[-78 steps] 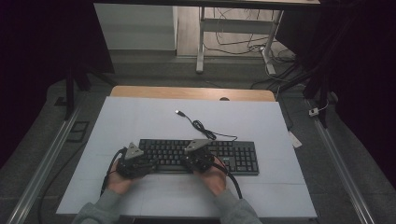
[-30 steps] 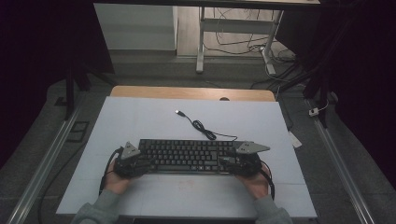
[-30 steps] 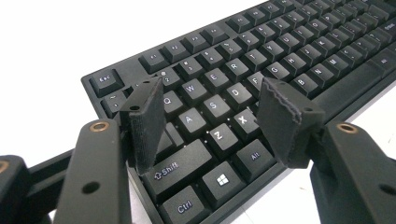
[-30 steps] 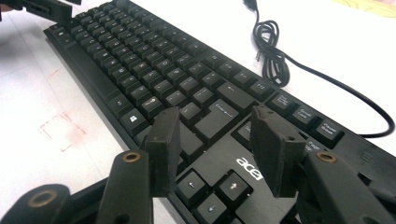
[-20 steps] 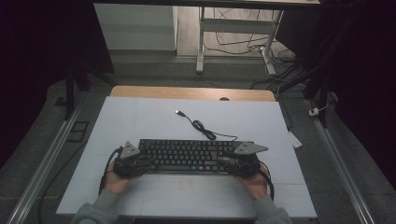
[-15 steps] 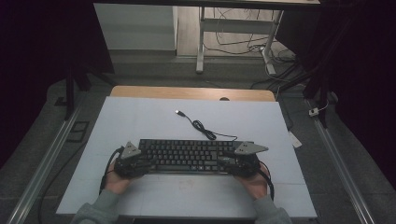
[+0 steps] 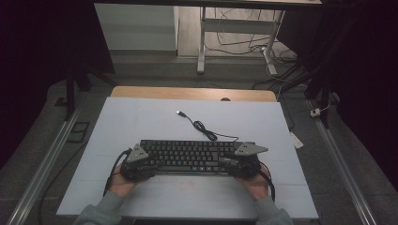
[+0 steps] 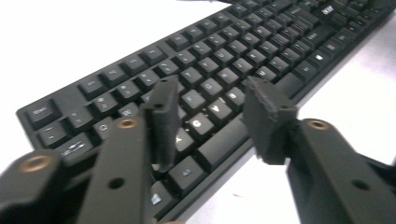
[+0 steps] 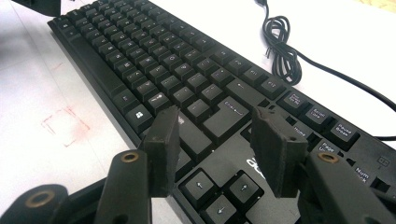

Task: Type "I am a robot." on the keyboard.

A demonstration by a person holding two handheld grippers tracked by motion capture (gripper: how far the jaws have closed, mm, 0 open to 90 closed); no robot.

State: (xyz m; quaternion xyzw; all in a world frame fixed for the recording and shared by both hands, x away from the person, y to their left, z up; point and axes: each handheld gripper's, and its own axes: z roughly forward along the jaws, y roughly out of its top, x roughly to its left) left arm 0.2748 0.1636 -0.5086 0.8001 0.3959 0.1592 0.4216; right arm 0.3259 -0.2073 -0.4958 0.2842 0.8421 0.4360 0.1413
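Keyboard [image 7: 195, 156] black, white legends – cable [image 7: 202, 127] black – table [image 7: 141, 117] pale grey-blue

Dim high view; claw views bright, blurred.

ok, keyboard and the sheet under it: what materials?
Keyboard: looks like matte black moulded plastic, with printed white legends and soft highlights on the keycaps. Sheet: pale, flat and matte, maybe paper or laminate board; a faint red mark suggests it takes ink.
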